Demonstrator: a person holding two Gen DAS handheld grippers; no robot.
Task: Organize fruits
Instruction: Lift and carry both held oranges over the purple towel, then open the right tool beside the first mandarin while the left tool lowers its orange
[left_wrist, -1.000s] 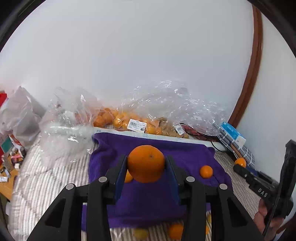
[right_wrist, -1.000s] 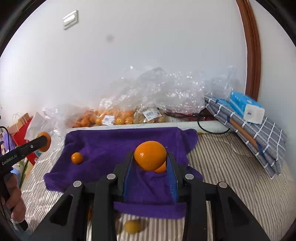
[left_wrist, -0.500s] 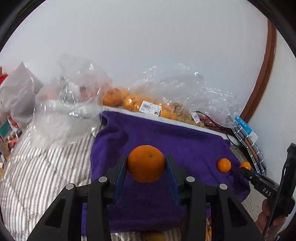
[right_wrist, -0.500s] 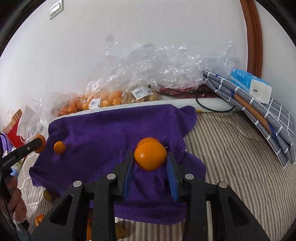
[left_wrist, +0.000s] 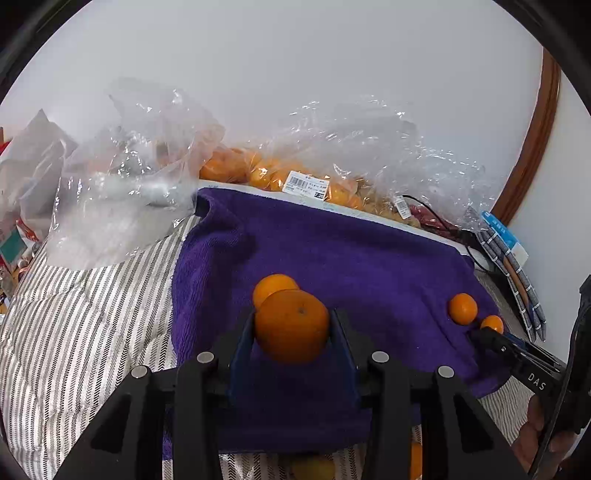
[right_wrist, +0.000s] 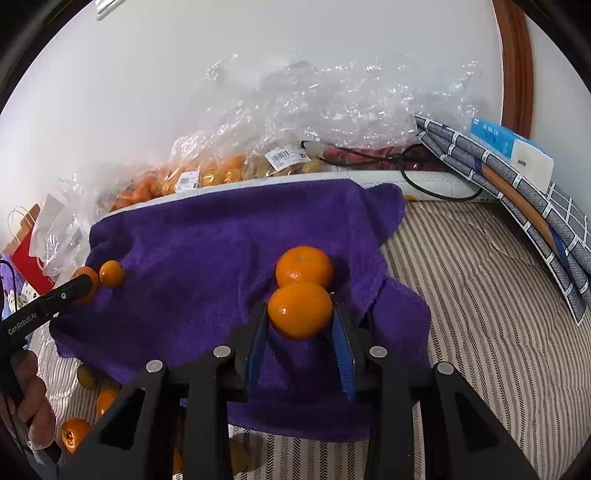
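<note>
The purple towel (left_wrist: 332, 251) lies spread over a striped bed cover (left_wrist: 85, 314), and everything else is placed from it. Above the towel's near left part, the left claw (left_wrist: 292, 328) is clamped on a large orange (left_wrist: 291, 325), with a second orange (left_wrist: 273, 286) resting on the towel just behind it. Over the towel's right part, the right claw (right_wrist: 300, 314) is clamped on another orange (right_wrist: 300, 310), almost touching an orange (right_wrist: 303, 266) that sits on the towel just beyond it. A small orange (right_wrist: 111, 273) rests at the towel's left edge. Behind the towel's far edge, clear plastic bags of oranges (right_wrist: 207, 173) are heaped against the white wall. More loose fruit (right_wrist: 74, 434) lies off the towel's near left corner.
</note>
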